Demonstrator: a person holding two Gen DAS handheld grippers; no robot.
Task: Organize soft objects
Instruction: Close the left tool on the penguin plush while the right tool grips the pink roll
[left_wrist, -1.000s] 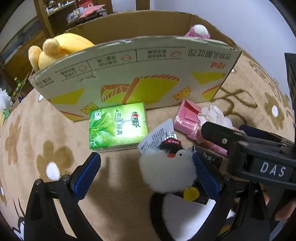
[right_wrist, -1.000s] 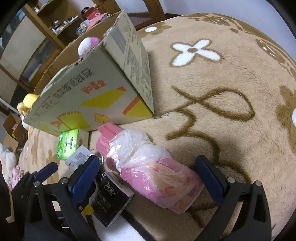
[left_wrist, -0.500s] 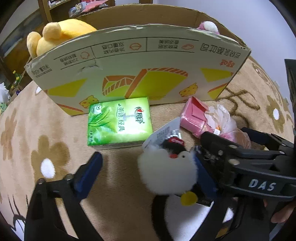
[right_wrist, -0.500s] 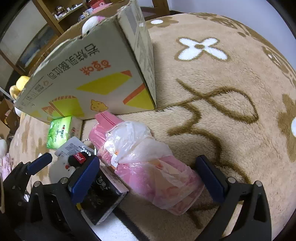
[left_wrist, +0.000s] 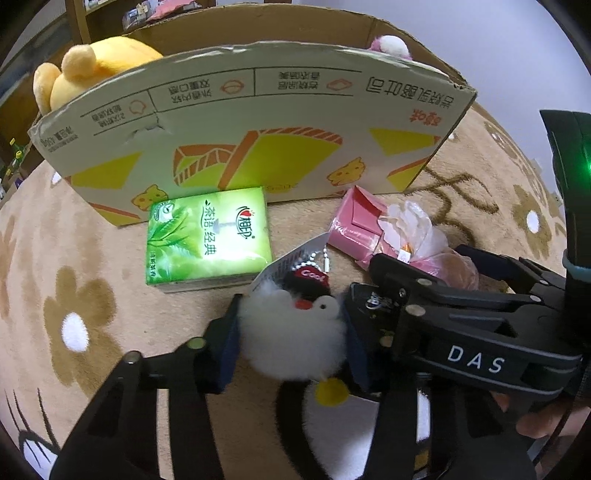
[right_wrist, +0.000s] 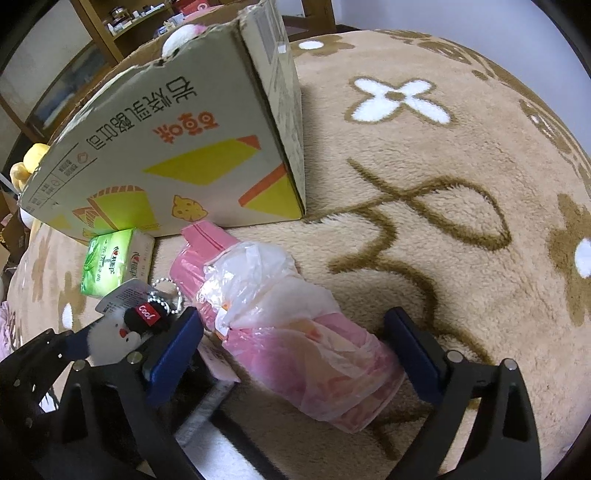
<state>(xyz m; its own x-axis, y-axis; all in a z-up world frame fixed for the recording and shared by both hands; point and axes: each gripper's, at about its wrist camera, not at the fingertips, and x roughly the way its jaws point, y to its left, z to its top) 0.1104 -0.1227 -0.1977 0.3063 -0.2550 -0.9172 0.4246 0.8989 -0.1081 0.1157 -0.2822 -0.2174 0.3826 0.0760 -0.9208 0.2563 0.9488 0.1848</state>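
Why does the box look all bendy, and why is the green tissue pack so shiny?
Left wrist view: the fisheye lens curves the box top into an arc, and light glares off the tissue pack, washing out its wrapper. Right wrist view: the box leans and the rug bulges like a dome; dark corners frame both pictures.

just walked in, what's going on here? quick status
A person with a handheld gripper in each hand is sorting soft things on a flower-patterned rug beside a cardboard box. The left gripper has just closed on a small fluffy white penguin keychain; its pads press both sides. The right gripper is open, straddling a pink bundle wrapped in thin plastic without squeezing it. A green tissue pack lies by the box, and a yellow plush is already inside.
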